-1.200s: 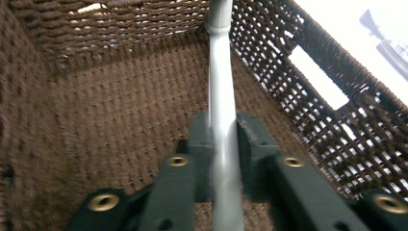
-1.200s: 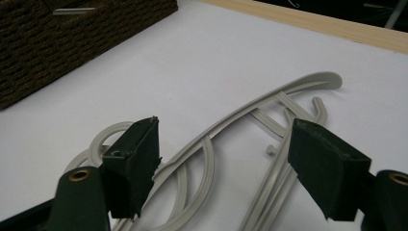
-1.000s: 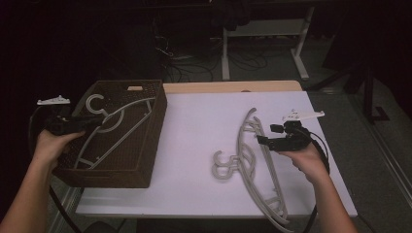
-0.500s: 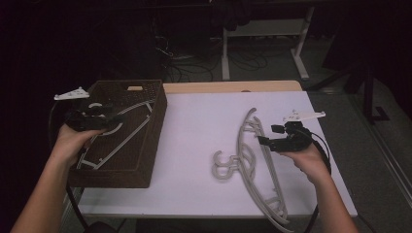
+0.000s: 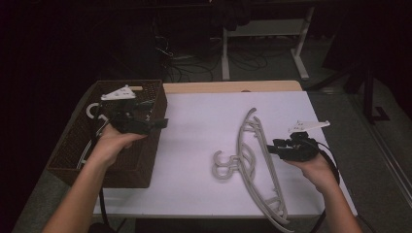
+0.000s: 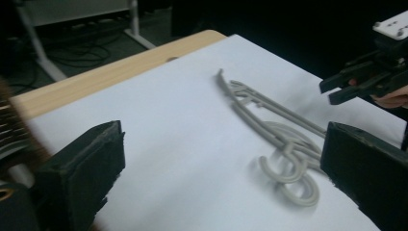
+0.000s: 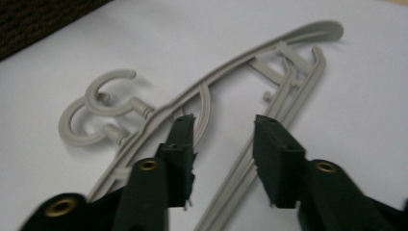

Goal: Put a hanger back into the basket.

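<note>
A dark room surrounds the table (image 5: 194, 87), with cables and pale metal desk legs dimly visible along the top of the high view. The table's far edge is a strip of light wood; the rest is covered by a smooth white sheet (image 5: 194, 145). At centre left of the high view sits a rectangular basket (image 5: 126, 170) of dark brown wicker, coarsely woven, its near end cut by the person's forearm. A pale hanger lies inside it, mostly hidden behind the hand and too dim to read well.

Right of centre lie the grey hangers (image 5: 252, 160), matt plastic, stacked so their curved arms and straight bars overlap; the two round hooks lie one over the other, pointing toward the basket. How many are stacked is hard to tell, and the lowest tip runs off the bottom edge of the high view.

The left gripper (image 5: 158, 124) hangs over the basket's right rim, its jaws having just swung wide apart, nothing between them; in the left gripper view the blocky black jaws stand at the lower corners, blurred, with the hangers (image 6: 284, 154) on the sheet well beyond them.

The right gripper (image 5: 269, 148) sits just beside the hangers' right-hand bars. In the right gripper view its jaws (image 7: 223, 144) have just been closing and straddle a thin grey bar (image 7: 250, 163) without pressing on it, so they are not yet clenched
</note>
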`<state>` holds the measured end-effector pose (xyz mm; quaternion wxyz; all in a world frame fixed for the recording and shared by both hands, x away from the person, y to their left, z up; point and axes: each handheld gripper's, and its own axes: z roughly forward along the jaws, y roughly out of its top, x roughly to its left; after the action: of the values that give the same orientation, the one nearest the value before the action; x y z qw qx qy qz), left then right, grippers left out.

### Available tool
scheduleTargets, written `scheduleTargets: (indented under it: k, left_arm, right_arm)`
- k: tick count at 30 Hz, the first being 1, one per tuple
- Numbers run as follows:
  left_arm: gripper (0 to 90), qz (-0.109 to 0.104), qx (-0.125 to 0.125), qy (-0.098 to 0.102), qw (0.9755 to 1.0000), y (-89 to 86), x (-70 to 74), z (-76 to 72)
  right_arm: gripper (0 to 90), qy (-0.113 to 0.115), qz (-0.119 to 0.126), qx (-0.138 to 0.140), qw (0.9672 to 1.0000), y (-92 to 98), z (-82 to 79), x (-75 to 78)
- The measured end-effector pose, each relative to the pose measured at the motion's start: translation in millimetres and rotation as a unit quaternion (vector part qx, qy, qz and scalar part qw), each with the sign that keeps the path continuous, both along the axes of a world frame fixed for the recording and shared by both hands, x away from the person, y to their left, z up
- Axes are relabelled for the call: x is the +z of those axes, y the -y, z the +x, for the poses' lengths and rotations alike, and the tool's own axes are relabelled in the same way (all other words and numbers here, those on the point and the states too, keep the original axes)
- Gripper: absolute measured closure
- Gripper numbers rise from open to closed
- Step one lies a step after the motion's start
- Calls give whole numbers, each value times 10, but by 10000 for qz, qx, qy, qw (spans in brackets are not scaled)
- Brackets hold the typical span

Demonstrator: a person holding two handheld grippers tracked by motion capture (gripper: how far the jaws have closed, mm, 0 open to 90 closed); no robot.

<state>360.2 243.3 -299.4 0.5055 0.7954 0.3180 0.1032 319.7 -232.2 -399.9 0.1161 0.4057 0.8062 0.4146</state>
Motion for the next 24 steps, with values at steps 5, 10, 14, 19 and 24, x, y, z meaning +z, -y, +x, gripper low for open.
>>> scheduleTargets:
  k: [5,10,14,19,24]
  left_arm:
    - [12,-99,-246,-28,9996,320,-104,-16]
    - [12,-42,-478,14,9988,601,-245,-49]
    - [12,49,-628,-28,9980,760,-389,-53]
    - [12,79,-673,-100,9976,842,-584,-61]
    - [13,170,-667,-166,9975,873,-744,-75]
  right_arm:
    - [809,-131,-313,41,9994,39,-83,-85]
    - [890,-299,-486,41,9984,131,-169,-200]
    - [890,-458,-637,136,9968,179,-240,-303]
    - [890,-703,-808,308,9938,172,-314,-420]
    - [890,-897,-943,432,9906,177,-386,-481]
